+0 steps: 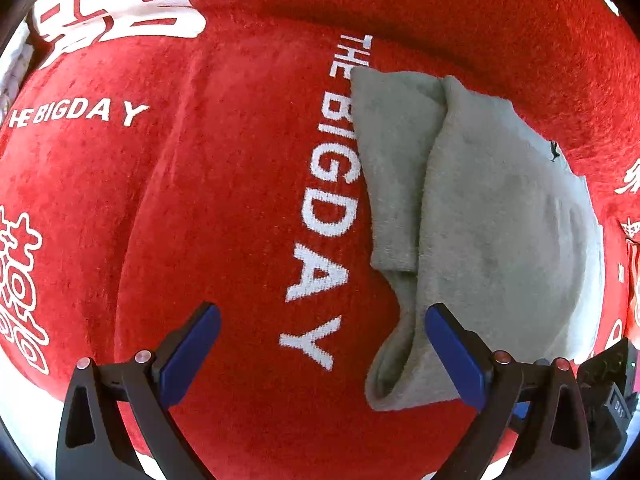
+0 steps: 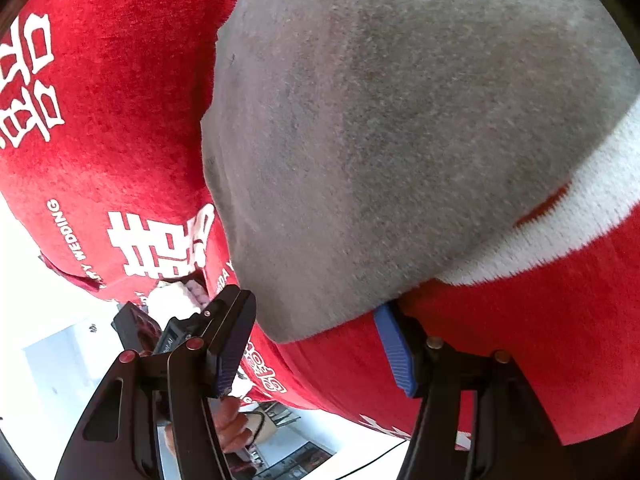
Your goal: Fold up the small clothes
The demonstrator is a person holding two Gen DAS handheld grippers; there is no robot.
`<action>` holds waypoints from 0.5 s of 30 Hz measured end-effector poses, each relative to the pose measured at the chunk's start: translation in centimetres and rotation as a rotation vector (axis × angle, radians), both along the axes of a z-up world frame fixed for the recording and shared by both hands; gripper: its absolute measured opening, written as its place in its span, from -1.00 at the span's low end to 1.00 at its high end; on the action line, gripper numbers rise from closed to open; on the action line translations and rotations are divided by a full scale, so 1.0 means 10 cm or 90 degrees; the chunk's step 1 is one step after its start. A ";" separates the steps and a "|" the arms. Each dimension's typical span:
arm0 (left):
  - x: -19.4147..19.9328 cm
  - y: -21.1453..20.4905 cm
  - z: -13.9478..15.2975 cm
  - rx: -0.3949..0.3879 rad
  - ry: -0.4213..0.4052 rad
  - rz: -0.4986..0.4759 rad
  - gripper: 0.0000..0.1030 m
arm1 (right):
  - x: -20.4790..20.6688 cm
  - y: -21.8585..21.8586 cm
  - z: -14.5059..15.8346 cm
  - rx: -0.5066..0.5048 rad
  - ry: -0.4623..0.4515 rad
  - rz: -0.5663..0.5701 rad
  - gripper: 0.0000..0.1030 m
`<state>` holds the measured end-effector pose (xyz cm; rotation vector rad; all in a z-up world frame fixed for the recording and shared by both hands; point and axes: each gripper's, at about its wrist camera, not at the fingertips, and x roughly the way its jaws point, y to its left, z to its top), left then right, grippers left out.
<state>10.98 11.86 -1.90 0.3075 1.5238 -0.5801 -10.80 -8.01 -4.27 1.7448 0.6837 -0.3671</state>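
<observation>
A small grey fleece garment [image 1: 480,232] lies folded on a red cloth with white lettering [image 1: 200,200], right of centre in the left wrist view. My left gripper [image 1: 322,346] is open and empty; its right fingertip [image 1: 452,344] is over the garment's near left edge. In the right wrist view the grey garment [image 2: 380,140] fills the upper frame, with a white band [image 2: 560,220] along its right edge. My right gripper [image 2: 320,340] is open, its jaws either side of the garment's near corner, with the right pad [image 2: 394,348] at the hem.
The red cloth [image 2: 100,140] covers the whole work surface and drapes over its edge. Beyond the edge a white floor [image 2: 48,360] shows. The other gripper's black body [image 1: 608,392] is at the lower right of the left wrist view.
</observation>
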 end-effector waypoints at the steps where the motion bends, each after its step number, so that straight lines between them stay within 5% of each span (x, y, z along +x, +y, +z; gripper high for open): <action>1: -0.02 -0.01 -0.01 -0.001 0.002 0.001 0.99 | 0.02 -0.01 -0.01 0.001 -0.004 -0.003 0.27; 4: -0.02 -0.06 -0.07 -0.018 0.020 0.002 0.99 | 0.06 -0.03 -0.04 0.012 -0.021 -0.016 0.29; 11: 0.18 -0.12 -0.22 -0.139 0.156 0.044 0.99 | 0.15 -0.09 -0.13 0.051 -0.067 -0.069 0.29; 12: 0.20 -0.14 -0.25 -0.146 0.166 0.044 0.99 | 0.15 -0.10 -0.14 0.063 -0.076 -0.077 0.18; 13: 0.22 -0.16 -0.27 -0.157 0.179 0.043 0.99 | 0.16 -0.10 -0.15 0.073 -0.086 -0.083 -0.29; 15: 0.24 -0.21 -0.30 -0.178 0.206 0.040 0.99 | 0.18 -0.13 -0.14 0.084 -0.095 -0.081 -0.83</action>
